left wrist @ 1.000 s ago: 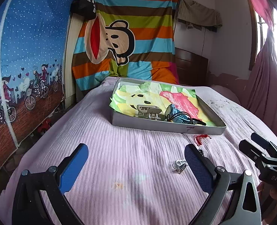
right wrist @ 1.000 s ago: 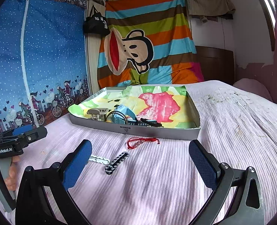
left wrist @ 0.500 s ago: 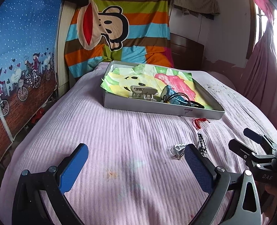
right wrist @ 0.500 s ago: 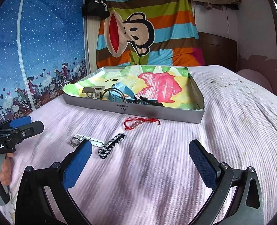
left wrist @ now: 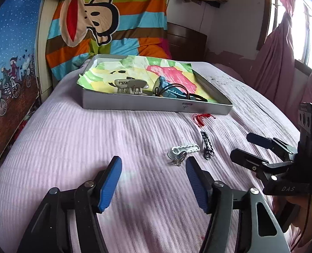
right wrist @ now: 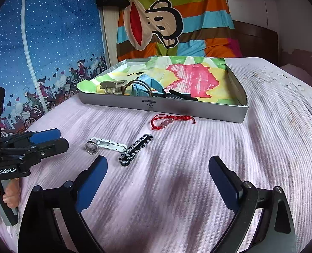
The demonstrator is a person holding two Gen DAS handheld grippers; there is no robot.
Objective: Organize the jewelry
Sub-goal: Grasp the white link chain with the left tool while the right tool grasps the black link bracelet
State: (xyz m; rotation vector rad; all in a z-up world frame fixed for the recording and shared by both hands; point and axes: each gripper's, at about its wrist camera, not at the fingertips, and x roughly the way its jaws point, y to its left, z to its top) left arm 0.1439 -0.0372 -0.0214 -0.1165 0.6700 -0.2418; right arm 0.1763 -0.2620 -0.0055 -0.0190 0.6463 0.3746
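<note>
While both grippers hang low over the pink bedspread point(right wrist: 261, 139) with nothing between their pads, the layout of the loose pieces explains the posture. Farthest left is the left gripper point(left wrist: 153, 181), its blue pads spread wide and empty, nose pointed at the small cluster just ahead of its right pad; that wide spread suits a scoop at something low and flat. Next comes the silver ring point(right wrist: 91, 147), lying touching the end of the white clip point(right wrist: 111, 144), the pair so close that one pinch could catch both or push one aside. Just beside them to the right lies the black-and-white striped clip point(right wrist: 134, 151), angled toward the tray and apart from the white one. Farther on and nearer the tray is the red string bracelet point(right wrist: 171, 120), resting on the bedspread just short of the tray wall. The grey tray point(right wrist: 198, 110), lined with bright paper, already holds a grey claw clip point(right wrist: 111, 86), a blue piece and dark items bunched at its near-left corner, so it looks like the collecting place. On the right, the right gripper point(right wrist: 158, 187) is likewise wide open and empty, over bare bedspread with the striped clip nearest its left pad.
</note>
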